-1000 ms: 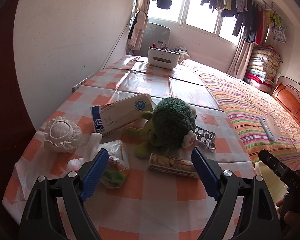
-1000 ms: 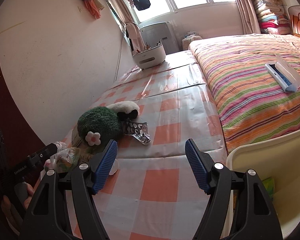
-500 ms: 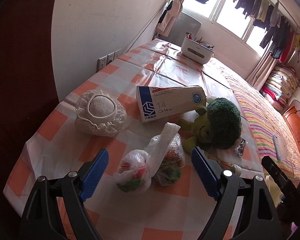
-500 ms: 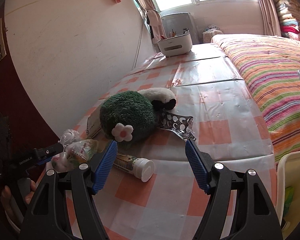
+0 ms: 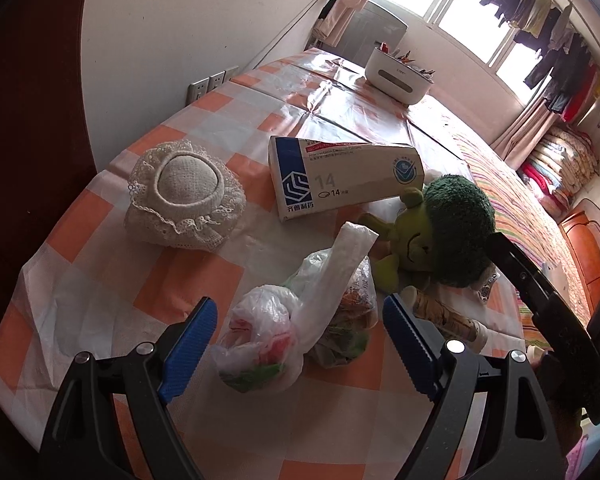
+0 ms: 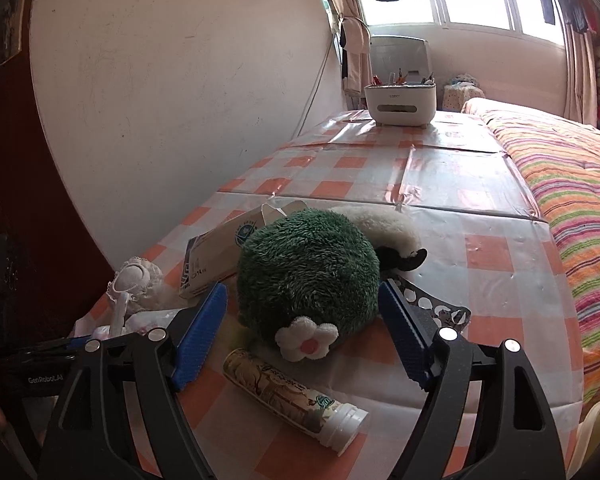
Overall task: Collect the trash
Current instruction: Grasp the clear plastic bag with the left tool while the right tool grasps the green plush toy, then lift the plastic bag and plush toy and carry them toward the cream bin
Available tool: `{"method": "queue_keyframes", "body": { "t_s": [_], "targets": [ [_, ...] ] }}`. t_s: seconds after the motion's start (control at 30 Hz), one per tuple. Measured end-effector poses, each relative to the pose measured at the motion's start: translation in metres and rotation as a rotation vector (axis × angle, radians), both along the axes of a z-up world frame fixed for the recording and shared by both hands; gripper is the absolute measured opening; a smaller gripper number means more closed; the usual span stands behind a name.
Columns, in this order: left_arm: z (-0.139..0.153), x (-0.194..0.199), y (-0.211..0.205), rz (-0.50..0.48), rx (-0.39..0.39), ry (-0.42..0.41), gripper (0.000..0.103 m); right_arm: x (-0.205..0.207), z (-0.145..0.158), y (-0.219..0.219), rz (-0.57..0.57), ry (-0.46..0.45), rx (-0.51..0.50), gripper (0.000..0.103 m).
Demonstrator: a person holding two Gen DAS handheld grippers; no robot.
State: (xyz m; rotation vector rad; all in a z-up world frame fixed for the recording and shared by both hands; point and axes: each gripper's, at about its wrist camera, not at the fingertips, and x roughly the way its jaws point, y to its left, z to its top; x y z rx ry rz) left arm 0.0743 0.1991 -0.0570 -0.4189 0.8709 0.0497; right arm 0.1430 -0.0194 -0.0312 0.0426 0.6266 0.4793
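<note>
left gripper (image 5: 296,344) wide open, nothing pinched; the plastic bags (image 5: 296,332) of trash lie between its pads, just in front of the green plush toy (image 5: 452,228). right gripper (image 6: 302,336) jaws opening, empty, tube (image 6: 296,396) under it beside the toy. best: drop lower, close on the bags' knotted neck, not the loose film. box (image 5: 344,176) behind the toy reads "14"; other gripper marked "genrobot.ai".

green plush toy (image 6: 308,272) hides most of the medicine box (image 6: 212,256) and part of the foil blister sheet (image 6: 440,308) in right wrist view; its face is out of sight there. Tube (image 5: 448,316) half covered by the plush in left view. Tube label text too small to read. Bin rim (image 6: 596,420) cut off at frame edge
</note>
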Motion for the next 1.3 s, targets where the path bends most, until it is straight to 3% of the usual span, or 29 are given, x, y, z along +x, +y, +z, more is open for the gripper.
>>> {"method": "queue_keyframes", "body": {
  "t_s": [0.17,0.3,0.47,0.83,1.3],
  "targets": [
    [-0.007,0.004,-0.004,0.009,-0.003,0.019,0.082,0.018,-0.014,0.018,0.01,0.007,-0.078,0.08],
    [-0.009,0.006,-0.004,0.027,-0.024,0.015,0.082,0.018,-0.016,0.015,0.007,0.006,-0.075,0.068],
    [-0.008,0.01,-0.008,0.021,0.0,-0.003,0.066,0.014,-0.014,0.003,-0.002,0.024,-0.015,0.06],
    [0.003,0.003,-0.018,0.007,0.04,-0.065,0.058,-0.01,0.001,-0.035,-0.027,0.03,0.135,0.06],
    [0.013,0.004,-0.036,-0.023,0.037,-0.113,0.058,-0.025,0.015,-0.061,-0.058,-0.009,0.148,0.06]
  ]
}}
